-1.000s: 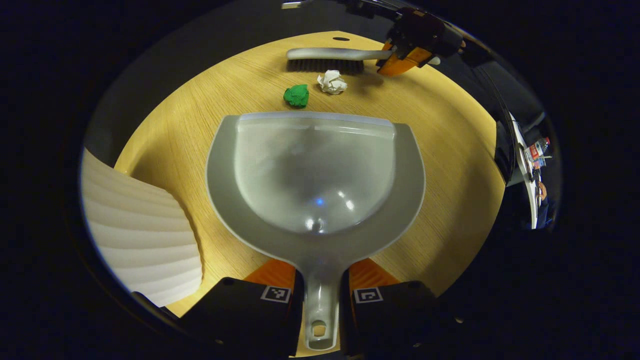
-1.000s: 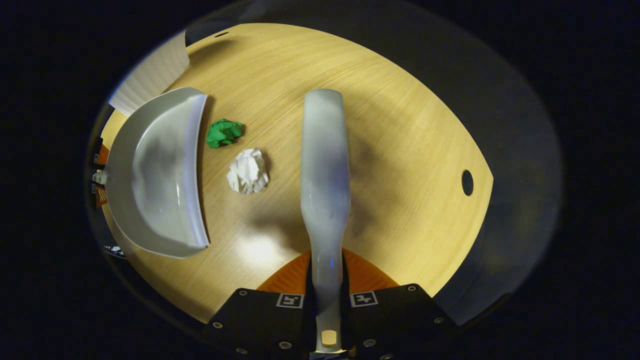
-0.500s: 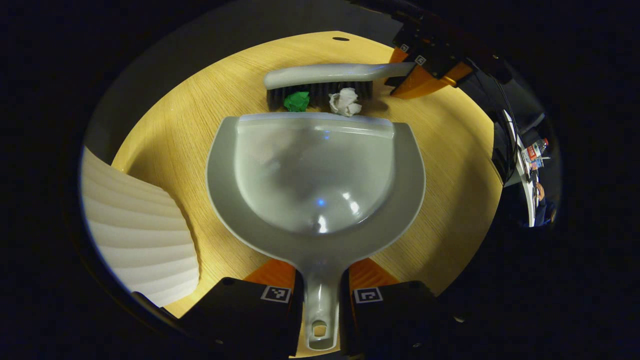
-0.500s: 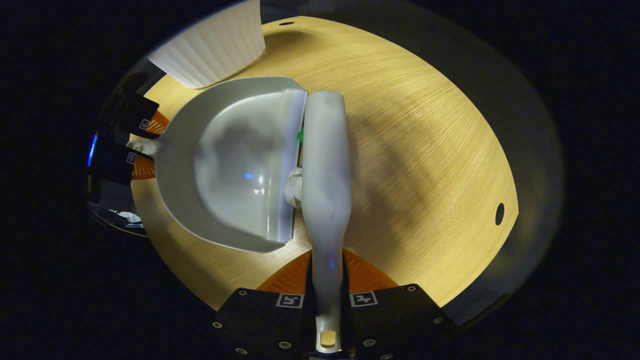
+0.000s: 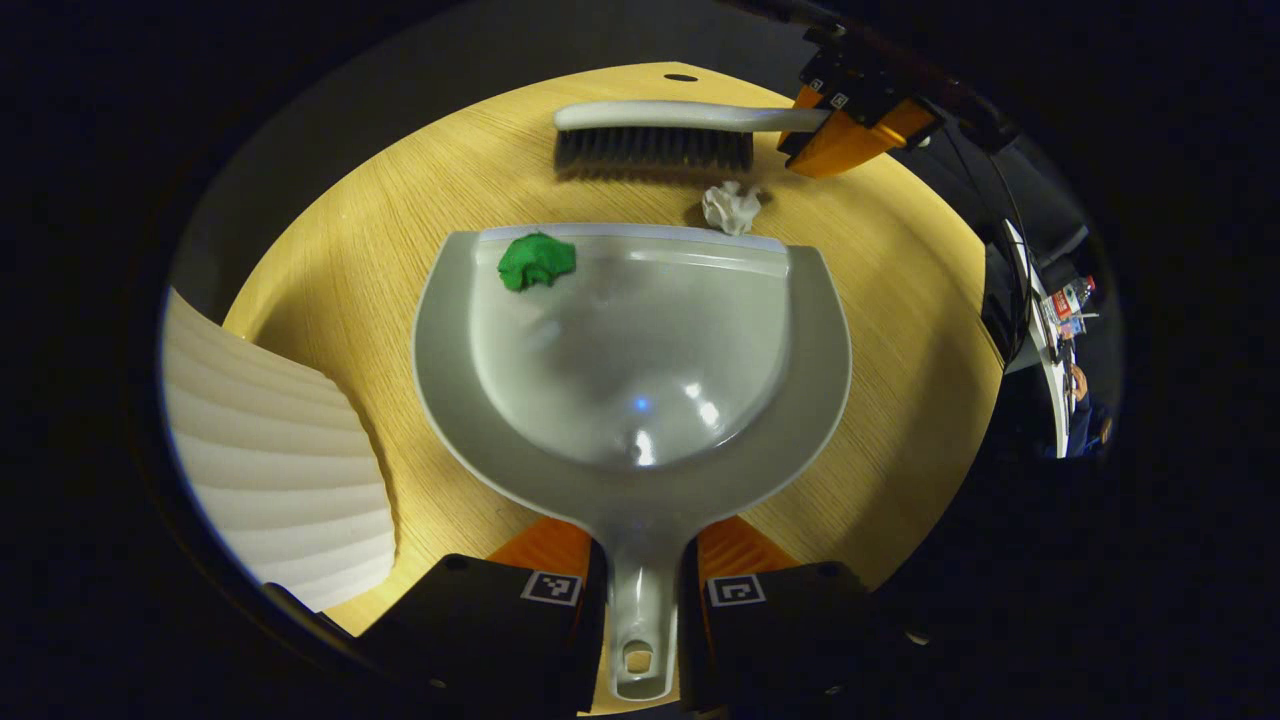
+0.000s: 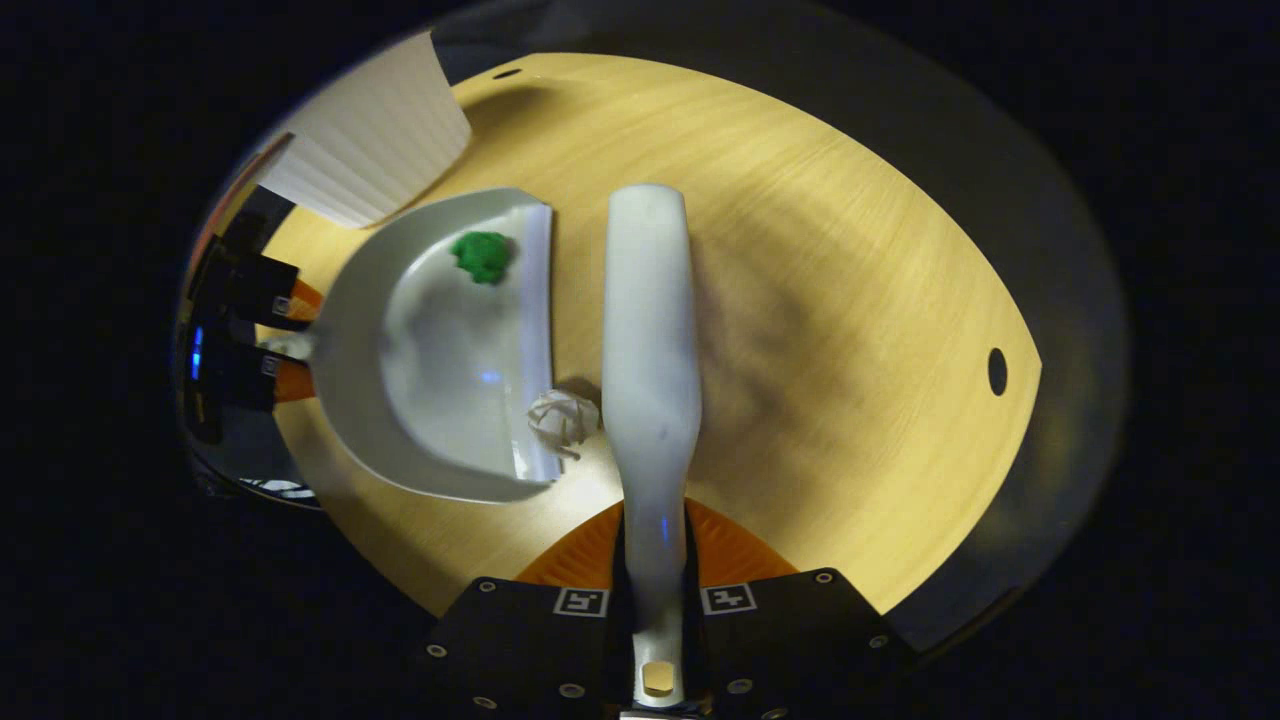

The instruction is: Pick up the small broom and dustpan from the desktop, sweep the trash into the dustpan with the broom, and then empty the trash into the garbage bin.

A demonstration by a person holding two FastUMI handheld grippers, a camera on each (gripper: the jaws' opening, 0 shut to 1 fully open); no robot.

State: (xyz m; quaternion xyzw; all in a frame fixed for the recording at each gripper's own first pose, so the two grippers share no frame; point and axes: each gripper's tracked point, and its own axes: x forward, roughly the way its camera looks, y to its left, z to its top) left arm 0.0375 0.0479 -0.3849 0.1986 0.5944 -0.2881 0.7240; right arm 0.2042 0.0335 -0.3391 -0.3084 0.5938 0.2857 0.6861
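At the left edge of the left gripper view we see a white ribbed bin (image 5: 270, 460) on the tabletop (image 5: 900, 330). Our left tool (image 5: 640, 560) is clenched on the handle of the grey dustpan (image 5: 630, 350), which lies flat; a green paper ball (image 5: 536, 261) sits inside near its lip. A white paper ball (image 5: 730, 207) rests just outside the lip. Beyond it, our right tool (image 6: 655, 560) grips the broom (image 6: 650, 330) handle, bristles apart from the pan.

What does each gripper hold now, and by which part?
The left gripper holds the dustpan by its handle. The right gripper holds the broom by its handle end.
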